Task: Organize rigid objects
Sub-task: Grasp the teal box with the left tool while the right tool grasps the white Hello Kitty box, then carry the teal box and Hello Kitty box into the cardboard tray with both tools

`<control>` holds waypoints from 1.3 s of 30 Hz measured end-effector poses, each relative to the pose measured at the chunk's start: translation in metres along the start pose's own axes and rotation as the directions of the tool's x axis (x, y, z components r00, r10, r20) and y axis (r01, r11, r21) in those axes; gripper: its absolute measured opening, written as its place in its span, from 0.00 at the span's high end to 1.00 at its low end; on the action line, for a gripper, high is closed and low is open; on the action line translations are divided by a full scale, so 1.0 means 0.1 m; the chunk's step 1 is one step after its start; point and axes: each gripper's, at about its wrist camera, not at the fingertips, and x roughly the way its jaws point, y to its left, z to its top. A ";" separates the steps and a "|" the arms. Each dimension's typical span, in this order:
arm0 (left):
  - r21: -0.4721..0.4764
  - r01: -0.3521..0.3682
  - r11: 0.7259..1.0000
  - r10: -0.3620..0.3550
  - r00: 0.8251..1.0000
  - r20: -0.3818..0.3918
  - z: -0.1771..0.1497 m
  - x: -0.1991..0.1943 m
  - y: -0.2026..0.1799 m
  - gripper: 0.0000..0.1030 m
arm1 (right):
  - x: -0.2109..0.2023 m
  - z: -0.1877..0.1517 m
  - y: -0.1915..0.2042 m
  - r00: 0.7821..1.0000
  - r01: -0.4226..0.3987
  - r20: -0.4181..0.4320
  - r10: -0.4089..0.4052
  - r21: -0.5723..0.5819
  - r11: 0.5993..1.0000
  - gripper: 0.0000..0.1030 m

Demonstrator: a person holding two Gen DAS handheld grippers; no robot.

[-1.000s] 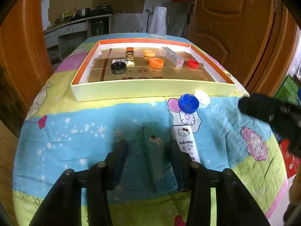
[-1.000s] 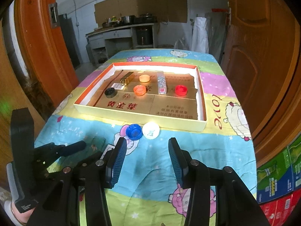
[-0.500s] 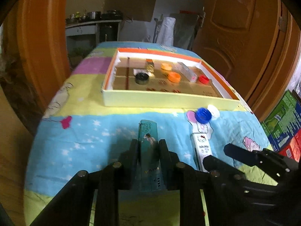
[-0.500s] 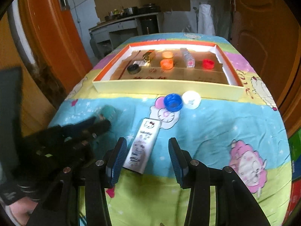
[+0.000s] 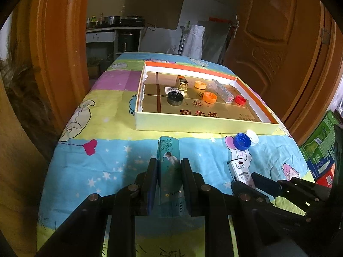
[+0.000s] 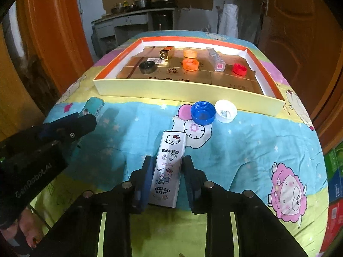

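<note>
Your left gripper (image 5: 169, 171) has its jaws clamped on the teal box (image 5: 169, 162); your right gripper's (image 6: 166, 167) jaws flank the Hello Kitty box (image 6: 168, 165), seemingly touching it.

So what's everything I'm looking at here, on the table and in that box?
tray box: 1, pale yellow outside, orange rim, far half of the table
black cap: 1, black, in the box, left
gold box: 1, gold and brown, in the box, back left
orange caps: 2, orange, in the box, middle
clear case: 1, clear with a pink end, in the box, right of the orange caps
red cap: 1, red, in the box, right
blue cap: 1, blue, on the cloth before the box
white cap: 1, white, beside the blue cap
teal box: 1, teal, between the left fingers
Hello Kitty box: 1, white, between the right fingers
tablecloth: 1, cartoon-printed
left gripper: 1, black
right gripper: 1, black
</note>
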 end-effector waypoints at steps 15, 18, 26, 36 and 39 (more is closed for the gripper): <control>0.027 -0.009 1.000 0.008 0.999 0.041 0.12 -0.09 -0.11 0.78 | -0.24 0.12 -0.12 0.997 0.004 0.074 -0.005 0.019 1.000 0.73; 0.033 -0.009 0.999 0.007 0.999 0.047 0.14 -0.11 -0.14 0.78 | -0.28 0.15 -0.15 0.996 0.000 0.086 -0.002 0.022 1.000 0.73; 0.042 -0.004 0.999 0.001 0.998 0.063 0.26 -0.12 -0.23 0.78 | -0.39 0.24 -0.30 0.993 0.001 0.120 -0.007 0.049 0.999 0.73; 0.051 -0.001 0.999 -0.003 0.998 0.068 0.43 -0.03 -0.38 0.78 | -0.49 0.41 -0.65 0.986 0.018 0.162 -0.034 0.100 0.995 0.73; 0.055 0.000 0.999 -0.004 0.997 0.073 0.50 0.00 -0.43 0.78 | -0.50 0.47 -0.76 0.984 0.020 0.173 -0.040 0.113 0.993 0.73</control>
